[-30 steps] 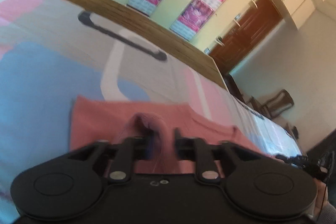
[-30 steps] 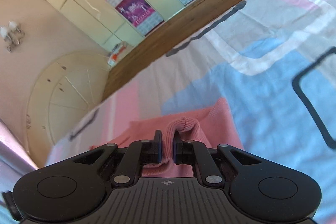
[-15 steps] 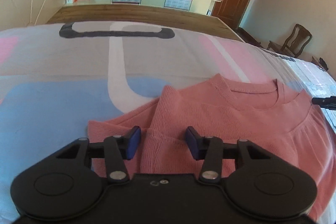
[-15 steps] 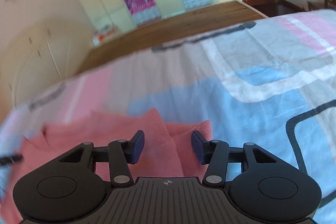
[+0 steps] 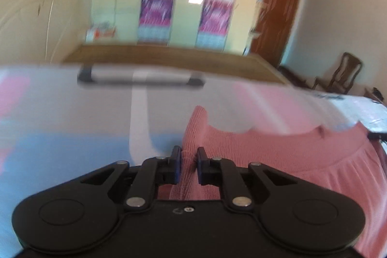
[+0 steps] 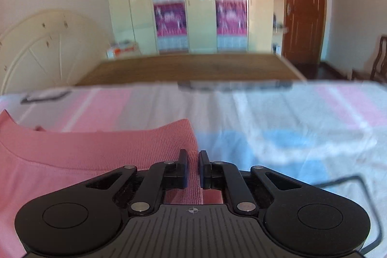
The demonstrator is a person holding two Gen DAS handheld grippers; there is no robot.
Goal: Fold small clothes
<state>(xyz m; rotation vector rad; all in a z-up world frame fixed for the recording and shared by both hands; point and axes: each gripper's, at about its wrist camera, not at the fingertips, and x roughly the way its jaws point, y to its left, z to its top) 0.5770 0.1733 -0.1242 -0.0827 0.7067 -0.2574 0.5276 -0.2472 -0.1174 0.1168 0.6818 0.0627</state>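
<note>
Pink knit sweater is lying on the bed, on a bedsheet with pink, blue and grey blocks and dark outlines. Both grippers have a bite of it right now. The left gripper has its fingers clamped on a bunched ridge of knit at the garment's left edge, and the fabric stands up in a little peak just past the tips. The right gripper is pinched on the ribbed edge at the sweater's right side, where the pink stops and the sheet starts.

My read: this is the grab-and-lift part of a fold, two edge points held and the cloth about to be carried over onto the body. Next move probably needs both hands travelling together at the same height so the fold line stays straight, and laying it down flat before letting go.

Around it: wooden footboard at the far end of the bed, cream wardrobe with purple posters on the doors, brown door, a wooden chair off to the side. Nothing is on the sheet near the sweater that I can see. Left view is blurry, so finer detail there is a guess.
</note>
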